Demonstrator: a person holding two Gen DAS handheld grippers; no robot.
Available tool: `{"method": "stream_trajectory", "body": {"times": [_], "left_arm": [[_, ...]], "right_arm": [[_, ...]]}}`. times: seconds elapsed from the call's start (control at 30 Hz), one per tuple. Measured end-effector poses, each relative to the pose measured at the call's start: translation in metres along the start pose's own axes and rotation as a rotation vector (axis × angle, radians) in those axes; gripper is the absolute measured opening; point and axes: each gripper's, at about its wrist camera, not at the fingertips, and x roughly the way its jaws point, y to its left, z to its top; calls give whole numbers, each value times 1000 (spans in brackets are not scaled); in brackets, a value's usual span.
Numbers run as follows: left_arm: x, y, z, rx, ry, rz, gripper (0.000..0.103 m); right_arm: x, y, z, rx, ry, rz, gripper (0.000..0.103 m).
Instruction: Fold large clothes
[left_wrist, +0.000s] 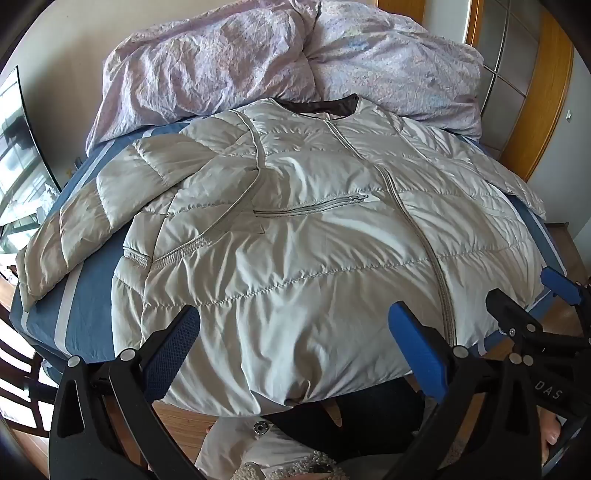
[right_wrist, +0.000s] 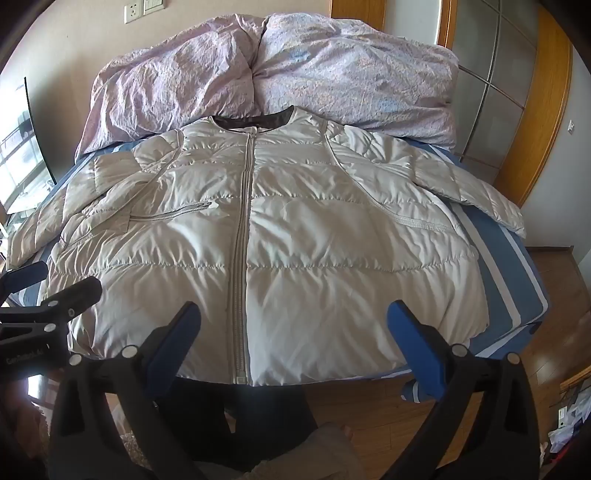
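- Silvery-grey quilted fabric fills both our views: a puffer jacket (left_wrist: 295, 236) lies front up and zipped on the bed (left_wrist: 92, 314), its collar towards the far end and its hem hanging slightly over the near edge.
- Our left gripper (left_wrist: 295, 350) hovers over the jacket's hem with its jaws wide apart, holding nothing; the blue pads (left_wrist: 417, 354) frame the lower front panel.
- Our right gripper (right_wrist: 295, 347) hovers over the hem too, jaws spread wide and empty, just right of the central zip (right_wrist: 242, 236).
- Each gripper shows at the edge of the other's view, so they sit side by side near the foot of the bed.
- One sleeve (left_wrist: 74, 229) stretches out to the left across the blue striped sheet; the other sleeve (right_wrist: 476, 195) lies out to the right.
- A crumpled lilac duvet (right_wrist: 258, 81) is heaped beyond the collar.
- Wooden floor (right_wrist: 554, 343) shows beside the bed.
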Motion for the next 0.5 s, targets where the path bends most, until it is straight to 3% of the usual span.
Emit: {"method": "stream_trajectory", "body": {"times": [0.5], "left_arm": [[0,0,0,3,-1,3,102]], "right_arm": [[-1,0,0,-1,-1,-2,101]]}}
